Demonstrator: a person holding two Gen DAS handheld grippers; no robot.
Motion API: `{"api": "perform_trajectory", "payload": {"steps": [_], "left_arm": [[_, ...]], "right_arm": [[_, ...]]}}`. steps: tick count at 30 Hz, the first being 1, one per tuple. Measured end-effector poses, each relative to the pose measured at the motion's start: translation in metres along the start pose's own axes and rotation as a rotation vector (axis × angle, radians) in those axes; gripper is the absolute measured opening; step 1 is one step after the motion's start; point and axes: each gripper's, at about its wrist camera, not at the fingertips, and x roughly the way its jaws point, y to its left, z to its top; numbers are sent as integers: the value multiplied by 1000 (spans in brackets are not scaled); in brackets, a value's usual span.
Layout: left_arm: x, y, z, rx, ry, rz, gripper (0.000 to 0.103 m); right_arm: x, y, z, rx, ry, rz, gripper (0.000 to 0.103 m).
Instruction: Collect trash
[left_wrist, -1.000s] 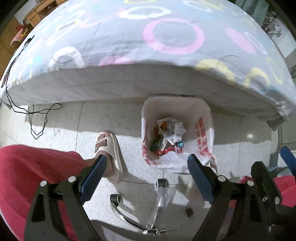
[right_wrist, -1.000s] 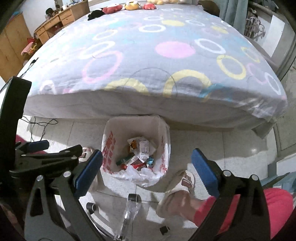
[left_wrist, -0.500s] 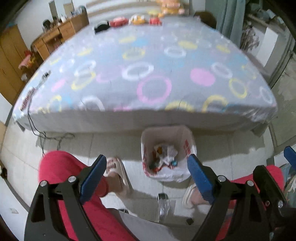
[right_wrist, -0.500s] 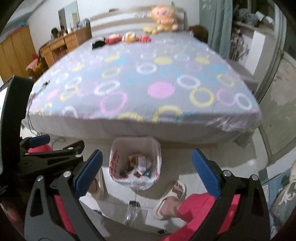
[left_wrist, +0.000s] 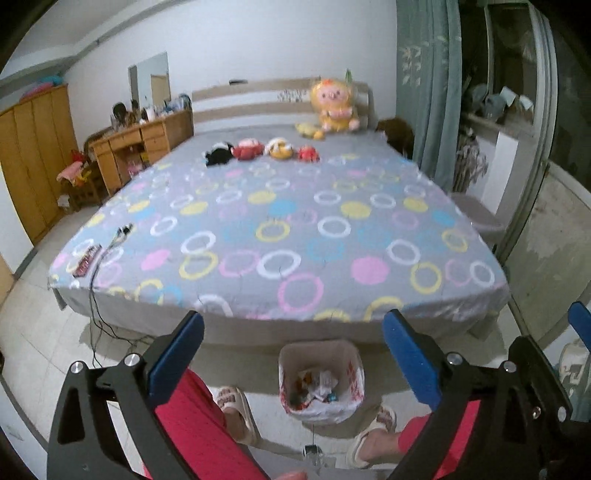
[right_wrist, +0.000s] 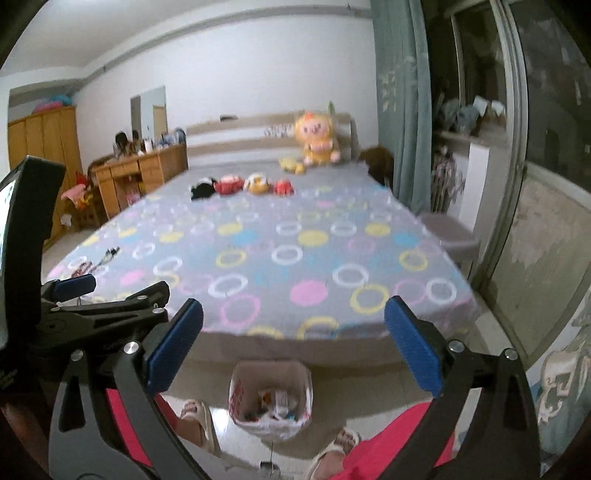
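A trash bin (left_wrist: 320, 384) lined with a white bag with red print stands on the floor at the foot of the bed, with mixed wrappers inside. It also shows in the right wrist view (right_wrist: 271, 400). My left gripper (left_wrist: 293, 354) is open and empty, held well above the bin. My right gripper (right_wrist: 293, 349) is open and empty, also high above the bin. The left gripper shows at the left of the right wrist view (right_wrist: 110, 302). A small red packet (left_wrist: 86, 260) lies on the bed's near left corner beside a cable.
A large bed (left_wrist: 288, 236) with a grey ring-patterned sheet fills the view, with plush toys (left_wrist: 258, 149) near the headboard. A wooden desk (left_wrist: 140, 147) and wardrobe stand left. A curtain and glass door are right. The person's red-trousered legs and slippers (left_wrist: 234, 410) flank the bin.
Both grippers have risen and tilted up from looking down at the bin, so the whole bed and room now show. The bin has shrunk to the bottom of both views.
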Motion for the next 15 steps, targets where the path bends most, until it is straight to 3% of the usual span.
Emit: {"api": "perform_trajectory", "payload": {"steps": [7,15], "left_arm": [[-44,1,14,10,-104,3,95],[-65,6,17,-11,-139,5,95]], "right_arm": [[-43,5,17,-15,-106,-20,96],[-62,9,24,-10,-139,-40,96]]}}
